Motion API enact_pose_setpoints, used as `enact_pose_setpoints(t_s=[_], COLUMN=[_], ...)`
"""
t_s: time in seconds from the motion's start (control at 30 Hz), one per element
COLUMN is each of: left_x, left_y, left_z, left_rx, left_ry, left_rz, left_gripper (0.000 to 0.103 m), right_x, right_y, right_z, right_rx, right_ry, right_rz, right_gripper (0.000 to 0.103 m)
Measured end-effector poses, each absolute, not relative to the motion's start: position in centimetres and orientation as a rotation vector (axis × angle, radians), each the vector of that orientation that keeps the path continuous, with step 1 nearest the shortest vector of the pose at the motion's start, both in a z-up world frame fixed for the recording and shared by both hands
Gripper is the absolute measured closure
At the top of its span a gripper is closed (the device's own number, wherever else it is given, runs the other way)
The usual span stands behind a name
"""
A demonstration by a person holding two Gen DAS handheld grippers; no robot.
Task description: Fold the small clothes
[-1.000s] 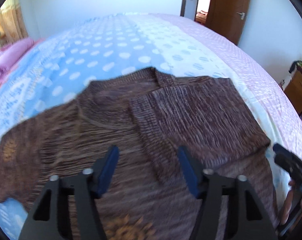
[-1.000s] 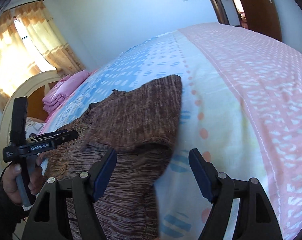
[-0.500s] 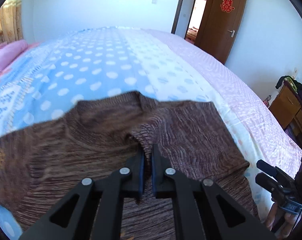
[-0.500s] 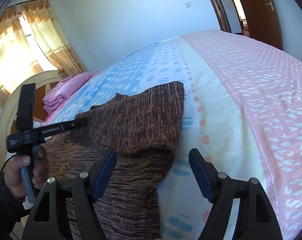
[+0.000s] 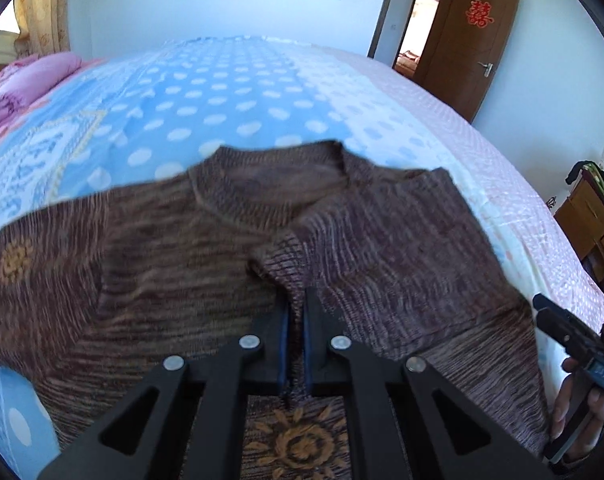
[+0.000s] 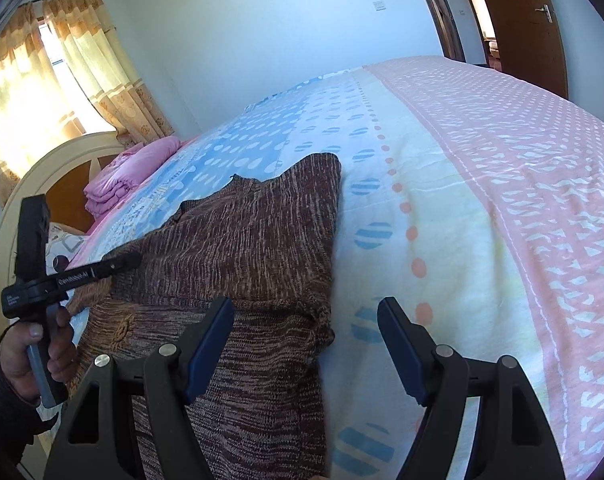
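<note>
A brown knit sweater (image 5: 150,264) with gold flower motifs lies on the bed, its right sleeve folded across the front (image 5: 393,248). My left gripper (image 5: 295,312) is shut on the edge of that folded sleeve and lifts it slightly. The sweater also shows in the right wrist view (image 6: 246,248), with the left gripper (image 6: 114,266) over its left part. My right gripper (image 6: 305,320) is open and empty, above the sweater's right edge near the folded corner. It shows at the right edge of the left wrist view (image 5: 541,308).
The bed (image 5: 238,96) has a blue, white and pink patterned cover. Folded pink bedding (image 6: 130,172) lies by the headboard (image 6: 42,176). A wooden door (image 5: 473,40) stands open at the back. A wooden cabinet (image 5: 593,224) stands right of the bed.
My left gripper closed on the folded sleeve's edge one second to half a second ago and has since kept hold, pulling it a little. My right gripper stayed open and barely moved.
</note>
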State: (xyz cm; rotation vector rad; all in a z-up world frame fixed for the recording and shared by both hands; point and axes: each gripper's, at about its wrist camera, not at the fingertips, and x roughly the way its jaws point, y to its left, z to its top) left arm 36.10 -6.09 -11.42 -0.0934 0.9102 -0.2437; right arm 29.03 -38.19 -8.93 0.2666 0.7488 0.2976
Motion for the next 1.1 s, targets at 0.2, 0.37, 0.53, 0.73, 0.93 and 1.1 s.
enact_pose_setpoints(t_s=[0.2, 0.37, 0.53, 0.73, 0.93, 1.1], left_x=[36.3, 37.2, 40.5, 40.3, 38.7, 38.2], left_y=[-5.6, -3.8, -3.9, -4.6, -5.3, -4.9], left_z=[-12.4, -11.6, -12.9, -10.5, -8.9, -10.3], left_rx=[-0.013, -0.178, -0.322, -0.295, -0.092, 0.031], left_ry=[0.886, 0.901, 0.999, 0.865, 0.779, 0.824], left_rz=[-0.091, -0.247, -0.395, -0.325, -0.169, -0.07], left_gripper=[0.052, 0.052, 0.052, 0.089, 0.047, 0.049], right_x=[30.4, 33.7, 33.5, 33.2, 33.0, 33.0], right_y=[-34.7, -33.6, -34.3, -34.3, -34.3, -34.2], right_z=[-6.8, -9.9, -10.5, -10.8, -10.7, -10.7], right_rx=[0.158, 0.187, 0.228, 0.23, 0.222, 0.221], right_ry=[0.734, 0.859, 0.856, 0.85, 0.847, 0.845], right_rz=[0.415, 0.428, 0.449, 0.447, 0.443, 0.441], right_gripper=[0.028, 0.028, 0.028, 0.028, 0.028, 0.028])
